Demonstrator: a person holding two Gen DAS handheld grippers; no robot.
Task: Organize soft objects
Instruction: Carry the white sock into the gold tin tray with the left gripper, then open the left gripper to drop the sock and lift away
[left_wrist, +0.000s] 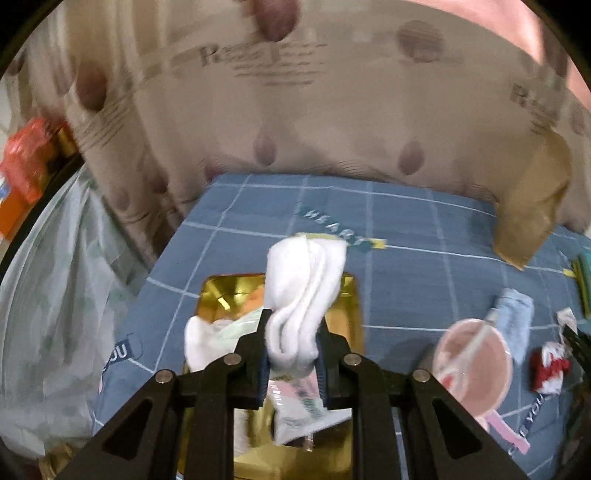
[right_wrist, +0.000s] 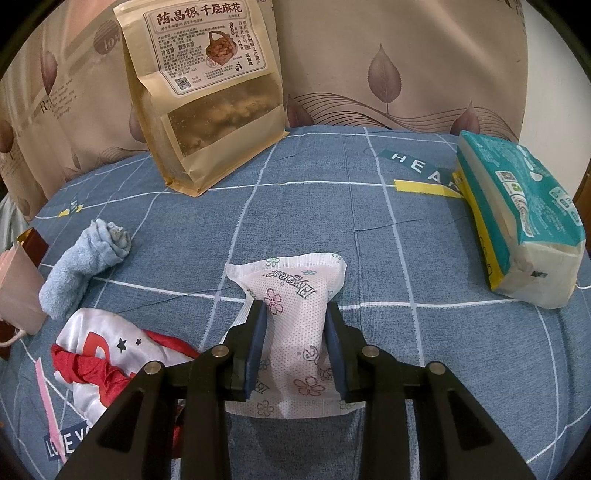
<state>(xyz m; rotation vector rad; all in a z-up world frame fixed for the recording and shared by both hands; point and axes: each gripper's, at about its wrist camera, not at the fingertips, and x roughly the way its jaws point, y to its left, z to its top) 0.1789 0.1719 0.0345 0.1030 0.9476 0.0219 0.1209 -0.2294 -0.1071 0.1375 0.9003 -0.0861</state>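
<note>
Socks: white sock bundle (left_wrist: 303, 295) is clamped in left tool (left_wrist: 293, 332), held above gold box (left_wrist: 354, 317) near the left edge of the blue grid bed cover (left_wrist: 424, 229). Right tool (right_wrist: 295, 336) is closed on a white floral wipes pack (right_wrist: 291, 317), which appears to rest on the cover.

Risks:
- Left grip sits low on the bundle; upper part leans free. Fast swing may unroll it or drop it outside the box.
- Box already holds a white item and a packet w/ print; bundle may perch on top and slide off.
- Wipes pack is thin and slack; grip may slip.

Not clear: left view is motion-blurred. Box contents are partly hidden by tool. Pink cup (left_wrist: 472, 362), blue sock (right_wrist: 81, 266) and red/white cloth (right_wrist: 99, 354) lie loose nearby.
</note>
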